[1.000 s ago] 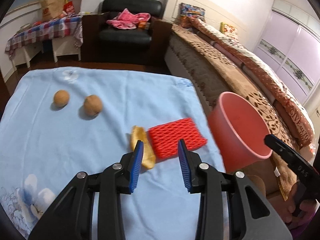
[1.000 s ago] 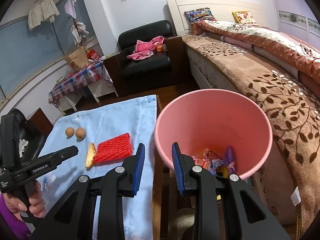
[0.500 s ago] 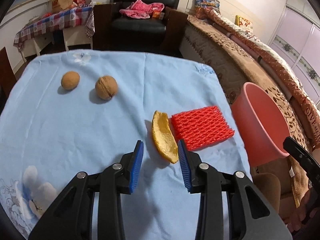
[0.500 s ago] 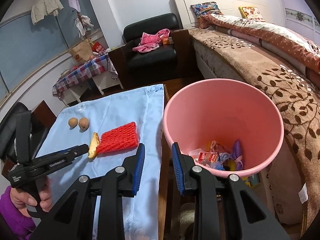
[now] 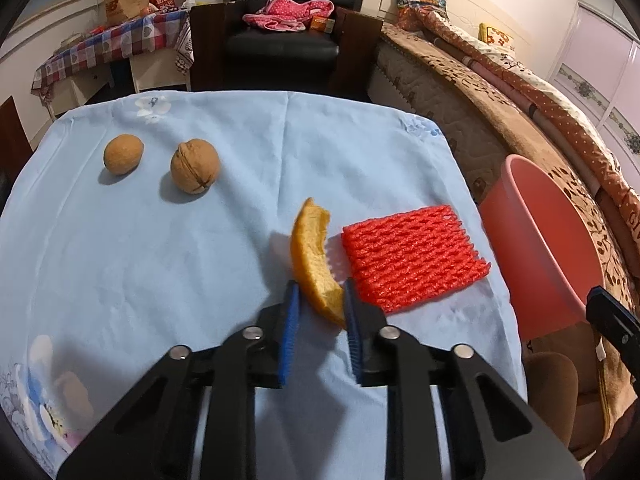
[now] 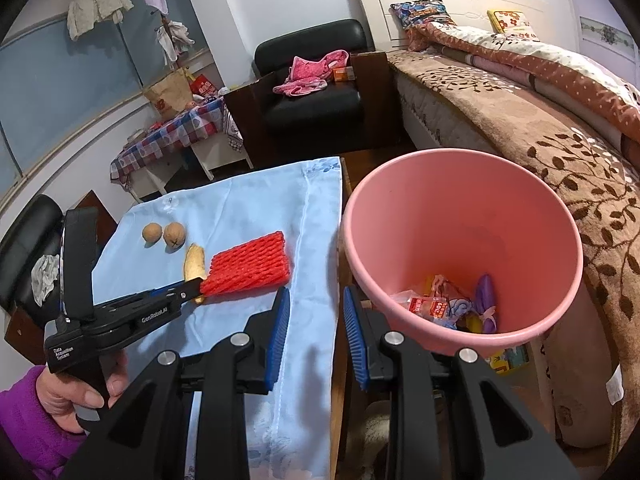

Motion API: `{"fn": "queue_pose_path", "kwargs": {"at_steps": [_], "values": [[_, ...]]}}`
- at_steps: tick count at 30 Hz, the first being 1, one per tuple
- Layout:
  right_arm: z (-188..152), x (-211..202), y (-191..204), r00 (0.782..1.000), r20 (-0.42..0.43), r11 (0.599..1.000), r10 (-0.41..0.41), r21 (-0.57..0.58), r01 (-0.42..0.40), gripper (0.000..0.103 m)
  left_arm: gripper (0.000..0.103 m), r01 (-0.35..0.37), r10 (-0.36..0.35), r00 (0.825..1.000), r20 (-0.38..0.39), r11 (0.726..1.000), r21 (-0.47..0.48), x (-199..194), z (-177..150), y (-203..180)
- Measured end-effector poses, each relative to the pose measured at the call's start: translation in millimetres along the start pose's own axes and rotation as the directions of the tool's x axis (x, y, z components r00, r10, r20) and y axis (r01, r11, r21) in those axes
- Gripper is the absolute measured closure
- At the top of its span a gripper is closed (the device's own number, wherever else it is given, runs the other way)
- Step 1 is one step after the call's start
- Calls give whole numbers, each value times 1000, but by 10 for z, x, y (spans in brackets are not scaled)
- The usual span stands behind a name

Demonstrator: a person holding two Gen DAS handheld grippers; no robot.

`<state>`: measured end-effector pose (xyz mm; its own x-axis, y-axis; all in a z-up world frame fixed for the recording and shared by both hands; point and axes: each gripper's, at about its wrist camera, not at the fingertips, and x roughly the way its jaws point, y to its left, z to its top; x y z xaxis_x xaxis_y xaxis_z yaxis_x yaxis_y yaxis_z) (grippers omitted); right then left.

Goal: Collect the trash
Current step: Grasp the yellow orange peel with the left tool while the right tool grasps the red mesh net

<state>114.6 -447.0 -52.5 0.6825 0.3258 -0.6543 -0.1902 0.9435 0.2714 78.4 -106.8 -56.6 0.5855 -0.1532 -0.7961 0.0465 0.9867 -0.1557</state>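
**Peel first, then the bin**

On the blue tablecloth, our left gripper is closing around the orange peel (beside the red foam net). We should clamp squarely, lift gently. Our right gripper hangs parted, empty, near the pink bin.

A: Counter cloth?
B: Thin pale-blue fabric, smooth, softly creased, faint sheen.
A: Red sleeve?
B: Foam netting, open mesh, matt, spongy-looking.
A: Peel?
B: Orange rind outside, slightly waxy; pale pith inside, rough and dry.
A: Walnuts?
B: Hard tan shells, matt, wrinkled on one, smoother on the other.
A: Bin?
B: Pink plastic, smooth, dull gloss; crinkled shiny wrappers inside.
A: Left gripper?
B: Black moulded plastic, matt; ribbed blue pads; bright metal screws.
A: Armchair?
B: Black leather-like, glossy.
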Motion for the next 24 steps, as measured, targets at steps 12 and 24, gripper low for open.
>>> {"fn": "queue_pose_path", "kwargs": {"at_steps": [12, 24], "values": [[36, 150, 216, 996, -48, 997, 79, 1, -79, 76, 99, 42, -40, 999, 25, 996, -81, -225, 3, 239], [45, 580, 531, 960, -177, 973, 217, 122, -198, 64, 98, 82, -75, 995, 70, 991, -105, -454, -27, 451]]}}
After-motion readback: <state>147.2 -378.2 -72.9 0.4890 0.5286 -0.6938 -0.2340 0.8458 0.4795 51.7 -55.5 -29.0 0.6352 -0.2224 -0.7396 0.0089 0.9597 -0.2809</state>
